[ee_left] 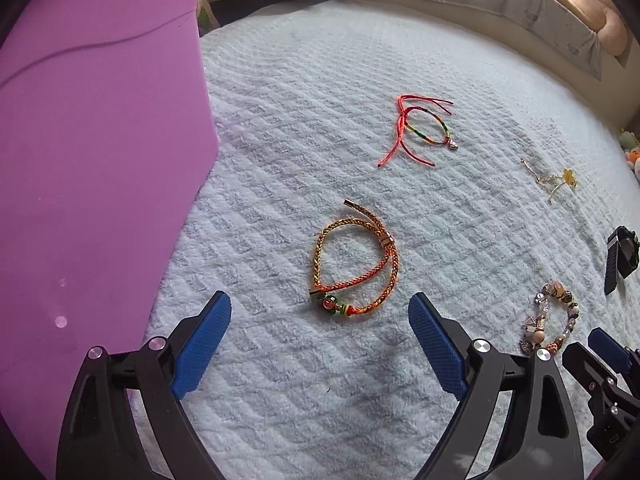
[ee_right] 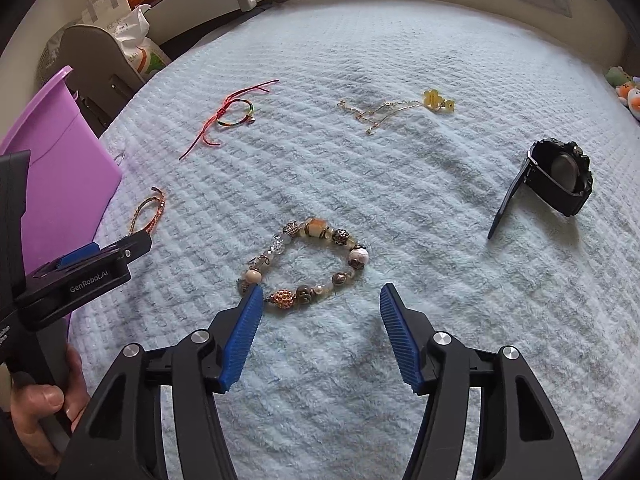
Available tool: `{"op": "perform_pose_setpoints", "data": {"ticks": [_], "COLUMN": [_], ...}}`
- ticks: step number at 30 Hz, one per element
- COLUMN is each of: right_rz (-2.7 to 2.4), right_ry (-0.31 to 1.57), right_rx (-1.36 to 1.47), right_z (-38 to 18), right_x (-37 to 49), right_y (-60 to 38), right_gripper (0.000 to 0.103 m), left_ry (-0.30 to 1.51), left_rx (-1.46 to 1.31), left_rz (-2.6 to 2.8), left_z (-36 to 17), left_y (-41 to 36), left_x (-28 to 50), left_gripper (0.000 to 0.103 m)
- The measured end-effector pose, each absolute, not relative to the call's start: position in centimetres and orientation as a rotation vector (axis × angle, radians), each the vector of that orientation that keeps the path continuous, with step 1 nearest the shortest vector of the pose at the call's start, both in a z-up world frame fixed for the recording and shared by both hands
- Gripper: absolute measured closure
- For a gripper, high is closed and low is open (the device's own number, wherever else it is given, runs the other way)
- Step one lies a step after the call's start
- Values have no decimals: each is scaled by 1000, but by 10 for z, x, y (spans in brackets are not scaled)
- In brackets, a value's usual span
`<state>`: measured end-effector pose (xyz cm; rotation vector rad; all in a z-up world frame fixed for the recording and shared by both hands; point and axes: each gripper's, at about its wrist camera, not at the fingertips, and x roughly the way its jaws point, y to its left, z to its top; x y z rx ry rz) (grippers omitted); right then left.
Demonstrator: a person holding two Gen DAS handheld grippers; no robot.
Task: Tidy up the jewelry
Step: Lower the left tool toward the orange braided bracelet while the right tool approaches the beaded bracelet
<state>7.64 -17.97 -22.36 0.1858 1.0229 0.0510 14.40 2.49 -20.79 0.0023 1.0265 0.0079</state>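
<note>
Jewelry lies on a pale fluffy blanket (ee_left: 280, 100). An orange braided bracelet (ee_left: 354, 264) lies just ahead of my open, empty left gripper (ee_left: 320, 312). A beaded bracelet (ee_right: 306, 264) lies just ahead of my open, empty right gripper (ee_right: 320, 300); its near edge touches the left fingertip (ee_right: 252, 300). It also shows in the left wrist view (ee_left: 550, 320). A red string bracelet (ee_left: 420, 128) (ee_right: 232, 114), a thin gold chain with yellow flowers (ee_right: 396, 110) (ee_left: 552, 178) and a black watch (ee_right: 556, 178) (ee_left: 620, 254) lie farther off. A purple box (ee_left: 92, 160) (ee_right: 60, 168) stands at the left.
The left gripper's body (ee_right: 76, 276) and the hand holding it are at the left of the right wrist view. The right gripper (ee_left: 608, 364) shows at the right edge of the left wrist view. A chair and bags (ee_right: 120, 44) stand beyond the blanket's far left edge. Plush toys (ee_right: 626, 92) sit at the far right.
</note>
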Motion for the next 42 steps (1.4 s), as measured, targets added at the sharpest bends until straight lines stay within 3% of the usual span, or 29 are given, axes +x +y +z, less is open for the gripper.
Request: {"op": "perform_pose_setpoints", "data": {"ticks": [21, 30, 42], "right_rz": [-1, -27, -65], "right_ry": [1007, 971, 959], "right_rx": [230, 161, 79], "right_z": [-233, -238, -248], "right_x": [86, 78, 81], "right_y": [-181, -164, -148], "right_gripper": [43, 31, 25], "left_ry": [982, 966, 938], "left_rx": [8, 29, 85], "left_rz": [-19, -38, -60], "left_z": [-220, -222, -223], "left_y": [21, 21, 13], "left_x": [156, 156, 162], "left_gripper": [14, 13, 13]}}
